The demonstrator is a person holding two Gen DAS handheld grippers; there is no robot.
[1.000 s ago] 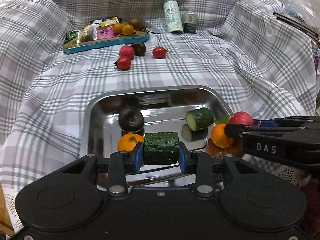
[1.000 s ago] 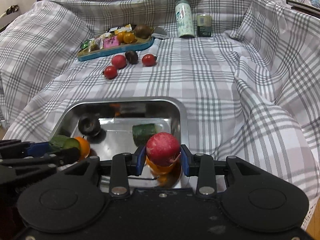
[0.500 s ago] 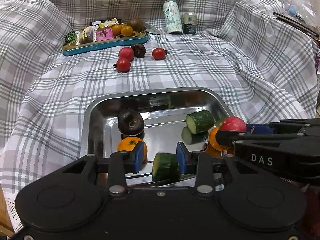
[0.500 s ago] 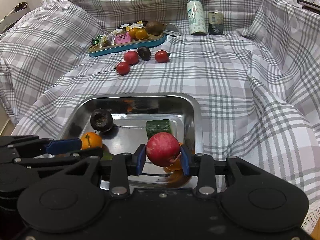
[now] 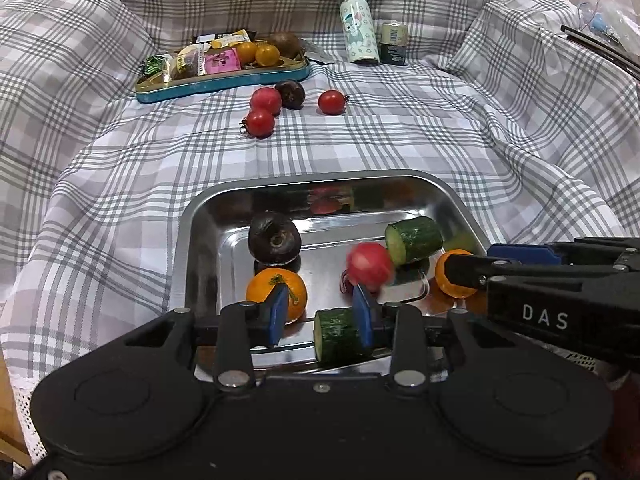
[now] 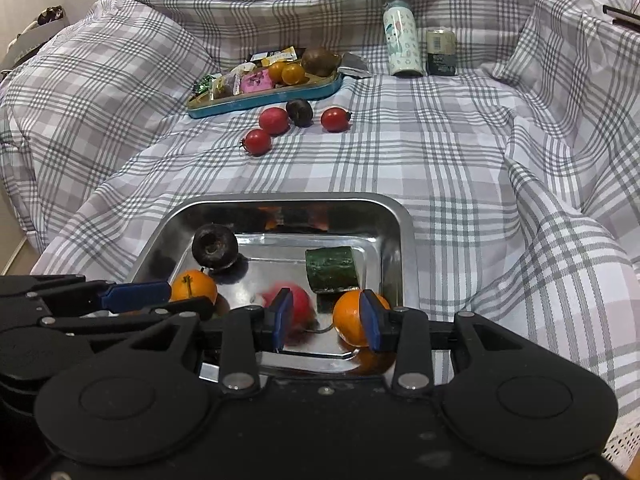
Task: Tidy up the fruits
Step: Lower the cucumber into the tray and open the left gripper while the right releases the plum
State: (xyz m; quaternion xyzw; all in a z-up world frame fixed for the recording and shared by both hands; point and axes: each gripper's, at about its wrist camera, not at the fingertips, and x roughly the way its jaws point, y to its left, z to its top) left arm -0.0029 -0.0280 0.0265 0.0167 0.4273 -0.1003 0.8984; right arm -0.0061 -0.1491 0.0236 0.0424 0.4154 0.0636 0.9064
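Observation:
A steel tray (image 5: 320,176) lies on the plaid cloth right below both grippers. My left gripper (image 5: 320,314) is open. A cut cucumber piece (image 5: 336,340) lies loose on the tray's near edge, beside and below the right pad. My right gripper (image 6: 326,316) is open too. A red fruit (image 6: 298,306), blurred by motion, is on the tray floor behind its left pad. An orange (image 6: 352,322) lies under its right pad. The tray also holds a dark round fruit (image 5: 274,236), a second orange (image 5: 276,290) and another cucumber piece (image 5: 414,238).
Further back, several red tomatoes (image 5: 260,122) and a dark fruit (image 5: 290,94) lie loose on the cloth. Behind them are a teal tray (image 5: 224,84) of snacks and small fruit, a printed bottle (image 5: 358,28) and a small can (image 5: 394,42). Cloth folds rise on both sides.
The left gripper let go of the cucumber piece, which dropped to the tray's near edge. The right gripper released the red fruit, now down in the tray and blurred.

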